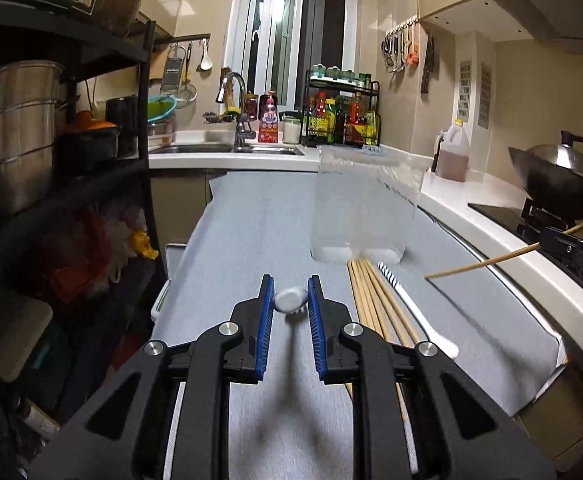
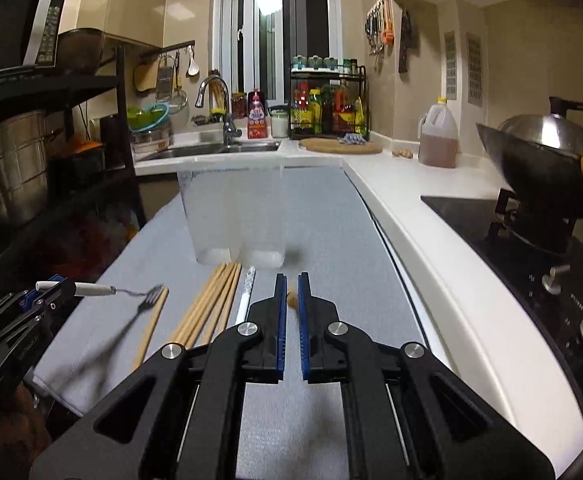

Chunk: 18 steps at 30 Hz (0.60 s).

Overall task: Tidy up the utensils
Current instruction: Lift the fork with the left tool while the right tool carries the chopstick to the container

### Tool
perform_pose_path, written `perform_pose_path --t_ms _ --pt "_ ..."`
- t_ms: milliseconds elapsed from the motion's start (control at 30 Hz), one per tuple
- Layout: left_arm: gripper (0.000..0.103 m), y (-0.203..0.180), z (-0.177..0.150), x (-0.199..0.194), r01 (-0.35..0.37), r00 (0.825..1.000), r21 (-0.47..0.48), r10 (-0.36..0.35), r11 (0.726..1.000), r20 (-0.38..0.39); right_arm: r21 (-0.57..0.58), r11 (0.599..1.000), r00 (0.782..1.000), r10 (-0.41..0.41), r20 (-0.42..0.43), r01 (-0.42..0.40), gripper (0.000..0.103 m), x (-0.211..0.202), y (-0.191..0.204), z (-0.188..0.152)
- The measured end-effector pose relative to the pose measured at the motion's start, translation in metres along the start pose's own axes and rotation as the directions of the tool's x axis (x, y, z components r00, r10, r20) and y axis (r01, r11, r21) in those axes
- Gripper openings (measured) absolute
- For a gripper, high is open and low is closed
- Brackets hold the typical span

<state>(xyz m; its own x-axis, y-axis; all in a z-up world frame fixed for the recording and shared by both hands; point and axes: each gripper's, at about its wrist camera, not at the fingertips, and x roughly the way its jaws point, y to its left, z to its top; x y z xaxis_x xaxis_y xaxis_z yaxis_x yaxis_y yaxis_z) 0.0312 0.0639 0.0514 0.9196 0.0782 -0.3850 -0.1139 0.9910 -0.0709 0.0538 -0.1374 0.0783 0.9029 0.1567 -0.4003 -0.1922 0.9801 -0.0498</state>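
Observation:
My left gripper is shut on the white handle of a fork; the right wrist view shows the gripper holding that fork level above the grey mat, tines to the right. My right gripper is shut on a single wooden chopstick, seen end-on; the left wrist view shows that chopstick sticking out of the gripper. A clear two-compartment holder stands upright on the mat. Several chopsticks and a white spoon lie in front of it.
The grey mat covers a board beside the white counter. A wok sits on the stove at right. A black shelf with pots stands at left. The sink and a spice rack are at the back.

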Motion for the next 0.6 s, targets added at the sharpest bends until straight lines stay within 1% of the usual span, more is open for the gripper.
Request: perform_pose_path --t_ms 133,233,300,433,600 --pt "0.017 0.003 0.021 0.005 -0.003 1.000 0.014 0.003 1.000 0.014 0.010 1.000 1.000 0.005 0.025 -0.005 0.006 0.001 0.000 0.025" --pt "0.017 0.004 0.039 0.014 0.003 1.000 0.017 -0.003 1.000 -0.002 0.020 1.000 0.999 0.011 0.035 -0.012 0.006 0.006 0.000 0.044" --pt "0.017 0.006 0.048 0.017 -0.001 1.000 0.019 0.001 1.000 -0.011 0.019 1.000 1.000 0.017 0.026 -0.017 0.006 0.012 0.002 0.055" --pt "0.017 0.011 0.067 0.024 0.012 0.999 -0.009 -0.013 1.000 -0.050 0.020 0.999 0.999 0.039 -0.004 -0.039 0.006 0.021 0.004 0.078" --pt "0.016 0.014 0.086 0.030 0.022 0.996 -0.020 -0.023 1.000 -0.090 0.033 0.997 0.997 0.066 -0.029 -0.065 0.006 0.027 0.004 0.102"
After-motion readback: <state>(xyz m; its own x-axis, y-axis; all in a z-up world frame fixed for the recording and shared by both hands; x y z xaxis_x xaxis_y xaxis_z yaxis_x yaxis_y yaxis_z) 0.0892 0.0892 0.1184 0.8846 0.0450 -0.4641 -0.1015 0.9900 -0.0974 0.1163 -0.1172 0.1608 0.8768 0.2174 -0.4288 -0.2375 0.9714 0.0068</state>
